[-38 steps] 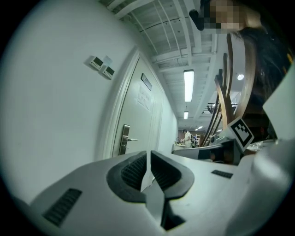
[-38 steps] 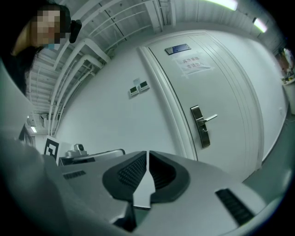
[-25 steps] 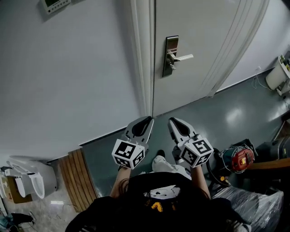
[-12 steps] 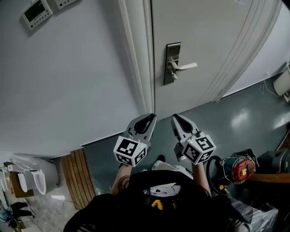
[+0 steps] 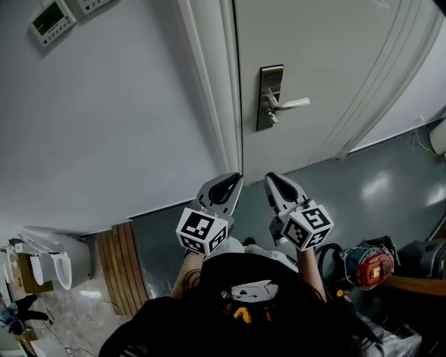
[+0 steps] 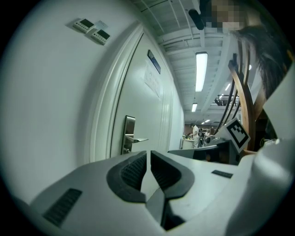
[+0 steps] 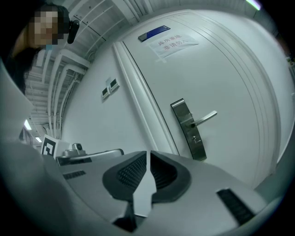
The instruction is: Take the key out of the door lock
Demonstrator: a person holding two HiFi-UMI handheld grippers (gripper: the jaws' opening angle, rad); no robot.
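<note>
A steel lock plate (image 5: 270, 97) with a lever handle (image 5: 291, 105) is on the white door (image 5: 313, 63), up ahead of both grippers. Below the lever sits the keyhole with a small metal piece in it (image 7: 196, 138), too small to make out as a key. My left gripper (image 5: 235, 178) and right gripper (image 5: 270, 177) are held side by side in front of the person's chest, well short of the lock. Both are shut with nothing between the fingers, as the left gripper view (image 6: 148, 154) and the right gripper view (image 7: 148, 155) show.
The door frame (image 5: 212, 104) runs left of the lock, with wall control panels (image 5: 50, 21) at the upper left. Wooden slats (image 5: 118, 268) and white fixtures (image 5: 59, 268) lie low left. A red-and-blue machine (image 5: 369, 266) with a hose stands on the grey floor at the right.
The head view has tilted a little, so the lock plate sits lower and further right in the picture. Both grippers have stayed shut and side by side, edging slightly upward.
</note>
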